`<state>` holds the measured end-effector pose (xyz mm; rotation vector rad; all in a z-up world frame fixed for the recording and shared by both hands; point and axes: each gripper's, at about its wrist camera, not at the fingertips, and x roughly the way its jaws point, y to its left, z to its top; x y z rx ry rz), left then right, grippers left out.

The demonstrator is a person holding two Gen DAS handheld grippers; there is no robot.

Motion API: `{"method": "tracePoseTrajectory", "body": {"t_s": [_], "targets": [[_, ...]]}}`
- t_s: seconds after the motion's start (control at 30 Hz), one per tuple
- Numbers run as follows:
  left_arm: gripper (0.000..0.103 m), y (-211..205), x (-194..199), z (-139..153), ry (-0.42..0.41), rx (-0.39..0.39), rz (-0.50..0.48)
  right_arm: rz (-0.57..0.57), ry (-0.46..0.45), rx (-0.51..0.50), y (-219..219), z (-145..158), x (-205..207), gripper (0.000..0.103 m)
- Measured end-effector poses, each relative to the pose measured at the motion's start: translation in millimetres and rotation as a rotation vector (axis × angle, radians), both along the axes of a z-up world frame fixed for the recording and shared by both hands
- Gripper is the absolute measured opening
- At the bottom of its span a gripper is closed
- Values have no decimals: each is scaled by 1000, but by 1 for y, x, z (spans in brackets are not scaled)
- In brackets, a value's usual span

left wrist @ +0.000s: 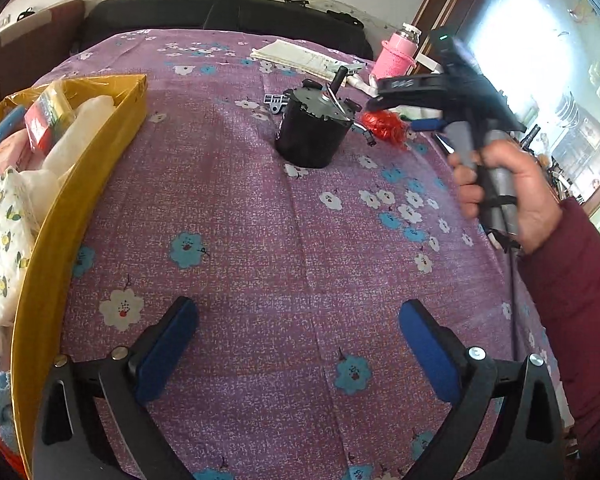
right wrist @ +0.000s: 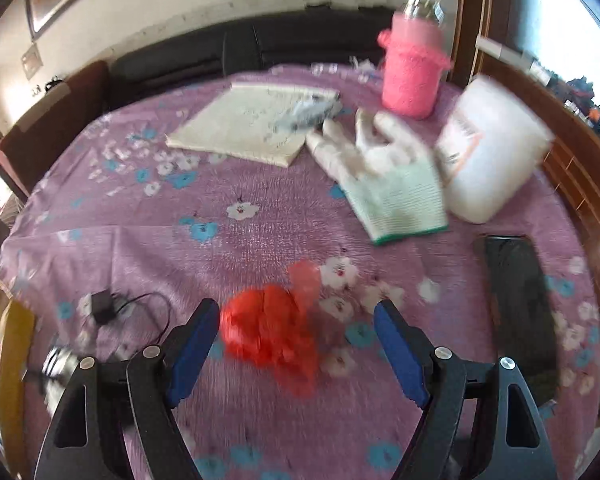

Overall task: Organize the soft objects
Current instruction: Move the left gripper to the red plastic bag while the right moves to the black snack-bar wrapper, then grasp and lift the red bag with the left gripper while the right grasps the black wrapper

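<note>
A crumpled red plastic bag lies on the purple flowered tablecloth between the blue pads of the right gripper, whose jaws stand wide with the bag's left edge just beside the left pad and a clear gap at the right pad. In the left wrist view the same red bag shows at the far right of the table, under the nose of the right gripper, which a hand in a dark red sleeve holds by its grey grip.

Beyond the bag in the right wrist view lies a white knitted glove with a green-edged cuff, fingers pointing away. Just right of the glove is a tilted white plastic tub; behind it stands a jar in a pink knitted cover. A pale notebook lies far left of the glove, and a dark phone lies at the right edge. A small black plug with a cable sits near left.

The left gripper hovers over bare cloth, jaws wide and empty. Ahead of it stands a black cylindrical motor. Along the left runs a yellow box already holding soft things: a flower-printed tissue pack, white plush pieces and a red packet.
</note>
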<state>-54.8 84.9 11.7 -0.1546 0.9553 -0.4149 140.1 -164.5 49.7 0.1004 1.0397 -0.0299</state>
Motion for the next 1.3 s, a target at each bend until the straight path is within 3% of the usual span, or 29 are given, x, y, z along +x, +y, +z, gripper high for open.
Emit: {"method": "tracePoseTrajectory", "body": {"t_s": [0.03, 0.07, 0.1, 0.17, 0.33, 0.43, 0.5, 0.6, 0.7, 0.87, 1.1, 1.27, 1.3], "targets": [[101, 0, 0, 0, 0, -1, 0, 16, 21, 11, 2, -6, 3, 78], [101, 0, 0, 0, 0, -1, 0, 37, 37, 33, 4, -9, 4, 59], [101, -1, 1, 0, 0, -1, 0, 45, 43, 59, 5, -10, 0, 52], [101, -1, 1, 0, 1, 0, -1, 60, 50, 63, 8, -8, -10, 50], [101, 1, 2, 0, 2, -7, -1, 221, 83, 115, 25, 0, -75, 50], [102, 1, 3, 0, 3, -7, -3, 395, 116, 235, 40, 9, -128, 58], [102, 1, 4, 0, 4, -4, -5, 419, 89, 252, 35, 21, -155, 71], [102, 1, 2, 0, 4, -8, -5, 313, -25, 221, 0, 47, -179, 81], [102, 1, 2, 0, 3, -11, -5, 109, -125, 90, -52, 66, -191, 83], [102, 1, 2, 0, 3, -10, -5, -96, -104, 41, -120, 54, -202, 83], [103, -4, 2, -1, 7, 25, -15, -125, -82, 18, -126, 32, -185, 83], [103, -20, -1, -3, 5, 151, -40, -129, -53, -2, -109, 6, -162, 83], [103, -21, -1, -3, 4, 166, -41, -126, -52, 23, -108, 2, -161, 77]]}}
